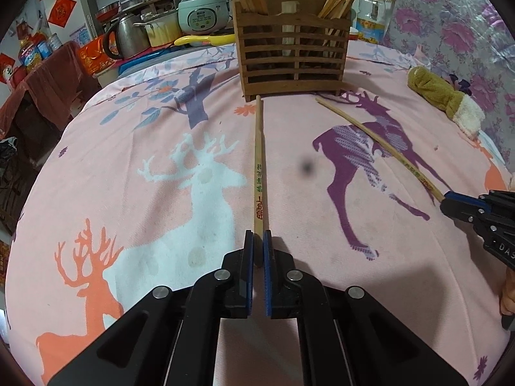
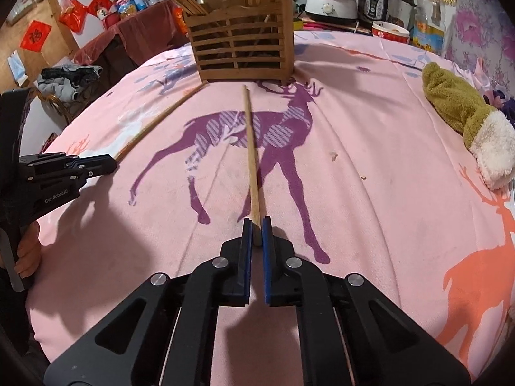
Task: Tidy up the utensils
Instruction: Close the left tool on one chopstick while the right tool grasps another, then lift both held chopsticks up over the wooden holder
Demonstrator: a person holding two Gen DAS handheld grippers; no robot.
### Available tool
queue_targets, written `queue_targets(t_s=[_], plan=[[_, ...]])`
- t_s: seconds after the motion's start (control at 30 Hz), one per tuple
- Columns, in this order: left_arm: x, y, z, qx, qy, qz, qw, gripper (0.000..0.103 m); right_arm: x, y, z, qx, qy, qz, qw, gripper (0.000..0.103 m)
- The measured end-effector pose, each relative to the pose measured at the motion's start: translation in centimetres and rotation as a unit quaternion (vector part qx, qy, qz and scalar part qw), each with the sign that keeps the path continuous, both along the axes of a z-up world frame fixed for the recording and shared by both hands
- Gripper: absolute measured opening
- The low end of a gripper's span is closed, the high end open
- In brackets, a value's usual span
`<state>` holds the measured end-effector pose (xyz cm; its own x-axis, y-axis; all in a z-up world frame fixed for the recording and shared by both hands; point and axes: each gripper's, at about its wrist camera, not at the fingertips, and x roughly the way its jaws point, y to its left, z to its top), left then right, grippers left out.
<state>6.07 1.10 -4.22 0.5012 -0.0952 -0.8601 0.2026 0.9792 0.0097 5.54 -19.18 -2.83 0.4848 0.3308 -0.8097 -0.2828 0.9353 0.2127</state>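
L gripper (image 1: pixel 258 241) fingers clamped on printed wooden chopstick (image 1: pixel 258 167). R gripper (image 2: pixel 256 226) fingers clamped on plain wooden chopstick (image 2: pixel 252 148). Both tips near slatted wooden holder (image 1: pixel 291 61) at far edge of pink deer-print bed cover (image 1: pixel 128 148).

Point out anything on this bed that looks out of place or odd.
A green and white fuzzy sock lies by the right edge, unrelated to utensils. Small crumbs dot the pink sheet. Two chopsticks lie outside the wooden holder, each pinched at its near end: one by the left gripper, one by the right gripper.
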Motion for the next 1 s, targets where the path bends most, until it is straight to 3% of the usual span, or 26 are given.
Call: queue_targets(t_s=[0.2, 0.57, 1.0], plan=[[-0.9, 0.1, 1.9, -0.005, -0.044, 0.004, 0.9990, 0.006, -0.9, 0.4, 1.3, -0.008, -0.042, 0.006, 0.999, 0.006], [-1.8, 0.9, 3.9, -0.018, -0.089, 0.024, 0.9956, 0.006, -1.8, -0.5, 3.6, 0.015, -0.096, -0.011, 0.995, 0.006], [-2.4, 2.7, 5.7, -0.062, -0.112, 0.043, 0.9909, 0.006, -2.5, -2.3, 5.9, 0.061, -0.142, -0.037, 0.987, 0.006]])
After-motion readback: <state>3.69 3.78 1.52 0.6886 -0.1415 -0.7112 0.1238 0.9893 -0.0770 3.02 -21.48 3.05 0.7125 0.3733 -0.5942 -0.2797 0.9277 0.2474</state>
